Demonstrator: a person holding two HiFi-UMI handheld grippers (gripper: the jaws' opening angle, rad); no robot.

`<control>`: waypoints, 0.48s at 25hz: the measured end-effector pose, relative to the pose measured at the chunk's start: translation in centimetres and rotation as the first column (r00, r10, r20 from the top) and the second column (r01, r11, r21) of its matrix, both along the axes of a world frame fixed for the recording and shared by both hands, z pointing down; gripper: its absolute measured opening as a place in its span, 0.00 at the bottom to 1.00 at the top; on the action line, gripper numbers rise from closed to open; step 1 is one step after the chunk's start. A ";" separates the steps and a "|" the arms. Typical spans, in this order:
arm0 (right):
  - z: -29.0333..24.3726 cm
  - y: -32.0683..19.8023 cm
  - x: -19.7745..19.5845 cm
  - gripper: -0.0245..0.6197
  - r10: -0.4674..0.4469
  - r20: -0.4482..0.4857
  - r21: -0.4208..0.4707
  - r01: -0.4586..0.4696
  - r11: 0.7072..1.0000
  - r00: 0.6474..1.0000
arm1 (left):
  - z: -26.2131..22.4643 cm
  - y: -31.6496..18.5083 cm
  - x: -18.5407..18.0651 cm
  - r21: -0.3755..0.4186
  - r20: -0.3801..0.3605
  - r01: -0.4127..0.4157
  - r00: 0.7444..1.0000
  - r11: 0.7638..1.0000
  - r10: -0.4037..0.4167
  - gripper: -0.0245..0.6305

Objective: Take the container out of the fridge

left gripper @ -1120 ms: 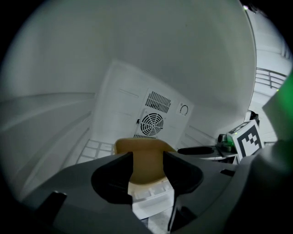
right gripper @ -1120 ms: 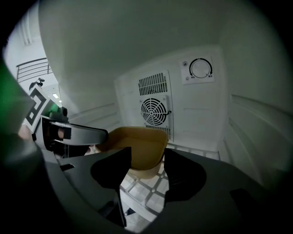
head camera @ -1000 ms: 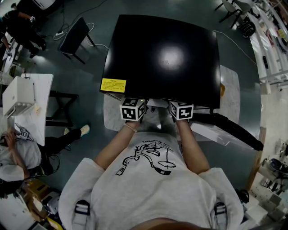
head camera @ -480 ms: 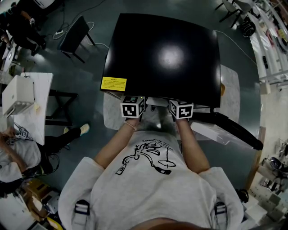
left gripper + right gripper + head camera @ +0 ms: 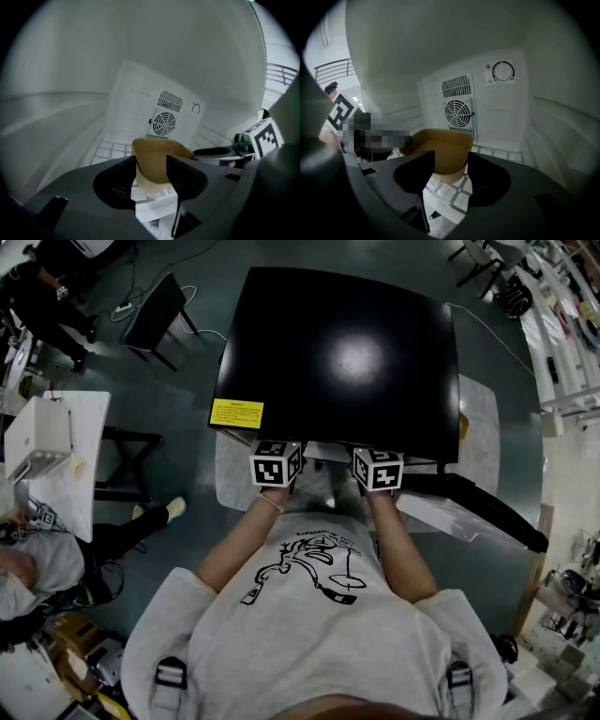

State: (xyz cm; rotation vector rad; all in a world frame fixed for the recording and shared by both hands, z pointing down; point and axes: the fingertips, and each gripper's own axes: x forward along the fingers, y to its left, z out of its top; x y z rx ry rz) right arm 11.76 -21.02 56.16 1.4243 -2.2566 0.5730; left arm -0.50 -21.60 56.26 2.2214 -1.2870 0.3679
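Both forearms reach forward side by side. The left gripper point(image 5: 151, 168) and right gripper point(image 5: 451, 164) tip down into the fridge point(image 5: 337, 362). Both sets of jaws are apart and unclenched, and the left's have just been closing. The tan container point(image 5: 157, 154) stands upright on the wire shelf point(image 5: 454, 192), one end in each gap, long axis crossways.

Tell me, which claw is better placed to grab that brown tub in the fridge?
Left, narrowly. The left claw has the near wall of the tub between its jaws, which have just been closing. The right claw also straddles a corner, jaws apart, so both could lift together.
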 end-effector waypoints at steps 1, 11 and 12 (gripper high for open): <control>0.0 0.2 0.0 0.40 0.002 0.002 -0.001 -0.002 1.000 1.000 | -0.1 0.1 0.0 0.000 -0.001 -0.001 1.000 1.000 0.001 0.35; -0.1 1.9 -0.5 0.40 -0.003 0.027 -0.003 0.003 1.000 1.000 | -0.4 1.2 -0.1 0.016 -0.012 0.004 1.000 1.000 -0.004 0.35; -0.2 2.0 -0.5 0.40 -0.002 0.028 -0.003 0.002 1.000 1.000 | -0.5 1.3 -0.1 0.018 -0.013 0.004 1.000 1.000 -0.004 0.35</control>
